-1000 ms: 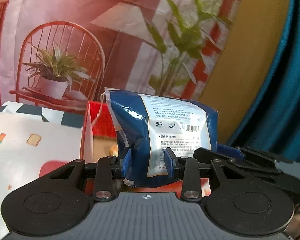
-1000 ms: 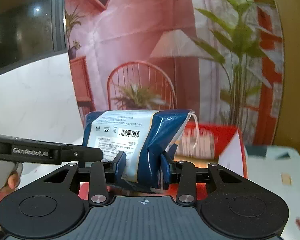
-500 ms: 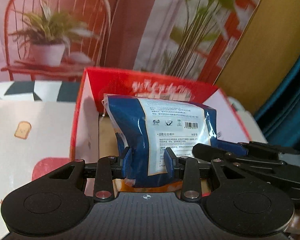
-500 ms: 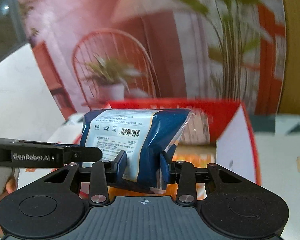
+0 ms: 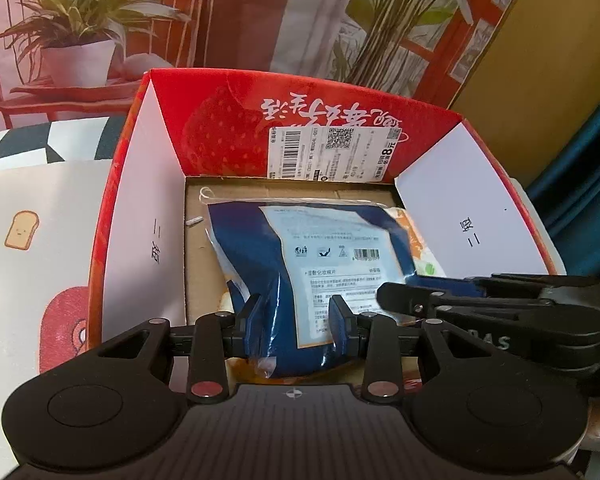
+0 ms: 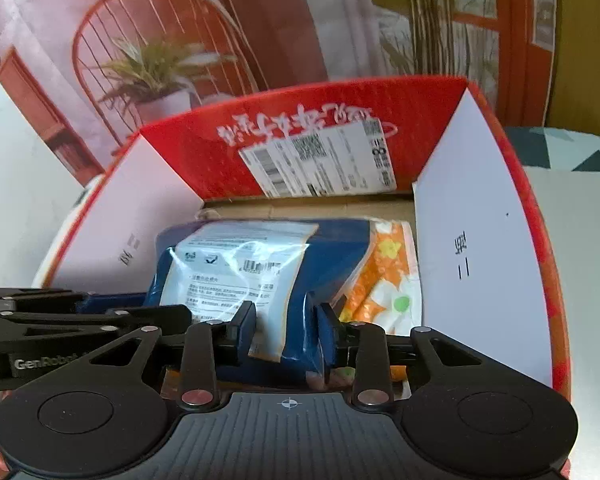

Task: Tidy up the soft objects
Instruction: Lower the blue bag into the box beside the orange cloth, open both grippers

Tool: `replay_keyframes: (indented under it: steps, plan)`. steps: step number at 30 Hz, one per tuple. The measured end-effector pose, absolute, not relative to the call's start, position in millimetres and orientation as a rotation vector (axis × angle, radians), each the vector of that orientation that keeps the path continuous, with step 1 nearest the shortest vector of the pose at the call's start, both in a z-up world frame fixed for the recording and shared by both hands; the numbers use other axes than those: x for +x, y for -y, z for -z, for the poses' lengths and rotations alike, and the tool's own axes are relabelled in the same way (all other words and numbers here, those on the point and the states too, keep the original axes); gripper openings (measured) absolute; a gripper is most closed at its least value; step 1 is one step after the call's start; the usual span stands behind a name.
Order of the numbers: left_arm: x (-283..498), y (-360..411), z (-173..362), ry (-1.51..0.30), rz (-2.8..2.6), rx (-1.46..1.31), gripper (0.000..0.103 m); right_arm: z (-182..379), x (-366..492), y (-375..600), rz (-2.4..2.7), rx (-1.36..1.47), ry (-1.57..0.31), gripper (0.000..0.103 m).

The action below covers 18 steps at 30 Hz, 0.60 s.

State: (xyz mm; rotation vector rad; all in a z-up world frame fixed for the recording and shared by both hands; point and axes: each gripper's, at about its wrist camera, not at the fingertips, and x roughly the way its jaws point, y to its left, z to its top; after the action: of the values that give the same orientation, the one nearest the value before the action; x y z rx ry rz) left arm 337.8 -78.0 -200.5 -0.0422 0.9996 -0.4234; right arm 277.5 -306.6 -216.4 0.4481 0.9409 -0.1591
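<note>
While both grippers pinch it (inside the box [image 5: 140,208]), blue packet [image 5: 260,256] sits between pads.

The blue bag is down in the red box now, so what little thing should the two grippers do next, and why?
Probably let go: open both grippers and leave the blue bag there. It already lies low inside the red box, partly on an orange flowered pack. The left gripper clamps one end; the right gripper is closing on the other.
</note>
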Motion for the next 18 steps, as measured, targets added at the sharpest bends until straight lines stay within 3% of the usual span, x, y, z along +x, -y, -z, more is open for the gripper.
replay_keyframes:
  steps: [18]
  plan:
    - [322,64,178,-0.882,0.366,-0.038,0.038,213,278,299,0.161,0.433,-0.934,0.028]
